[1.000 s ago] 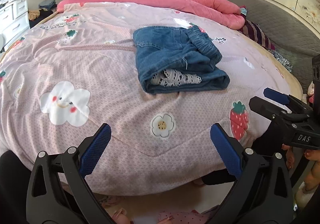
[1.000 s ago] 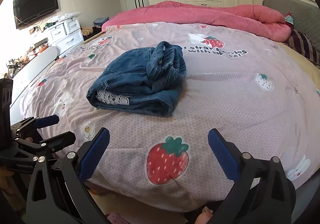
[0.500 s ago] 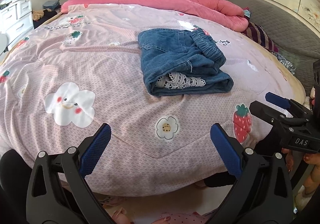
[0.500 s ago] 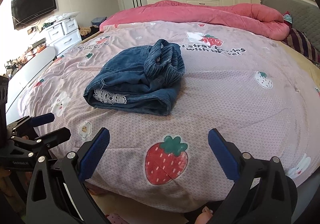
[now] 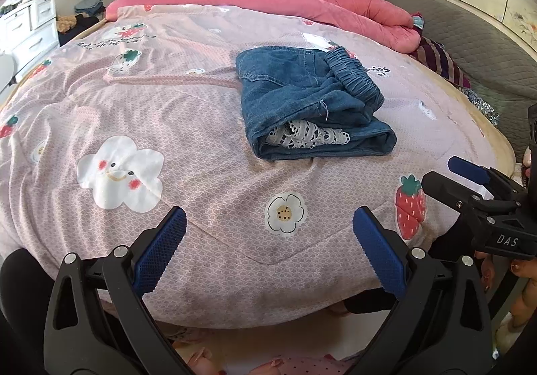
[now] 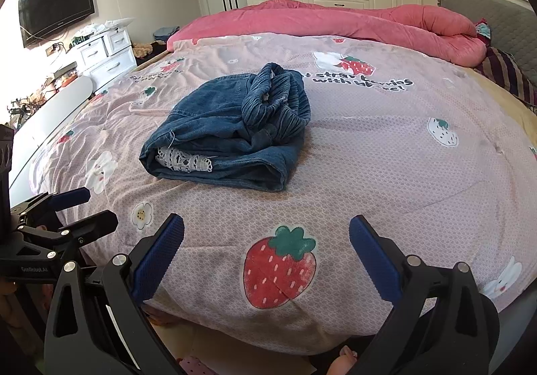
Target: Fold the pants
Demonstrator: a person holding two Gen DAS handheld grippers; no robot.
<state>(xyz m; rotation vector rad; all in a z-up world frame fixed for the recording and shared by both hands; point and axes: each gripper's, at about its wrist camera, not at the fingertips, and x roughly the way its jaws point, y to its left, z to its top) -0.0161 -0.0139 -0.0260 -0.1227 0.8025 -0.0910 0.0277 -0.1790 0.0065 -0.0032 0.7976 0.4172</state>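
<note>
Left wrist view: the left hand-held gripper (image 5: 268,240) hangs wide open and empty at the bed's (image 5: 208,147) near edge. The folded denim pants (image 5: 302,96) lie mid-bed, well apart from it.

Right wrist view: the right hand-held gripper (image 6: 266,249) is likewise spread and empty; the pants (image 6: 228,130) rest ahead, slightly left.

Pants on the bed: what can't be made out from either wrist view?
- Underside and inner layers of the pants: hidden by their own folds, both views.
- White lace trim: only an edge peeks out; the denim covers the rest.
- Far side of the waistband: bunched, turned away in the right view.
- Printed bedspread text: partly hidden by the pants, left view.
</note>
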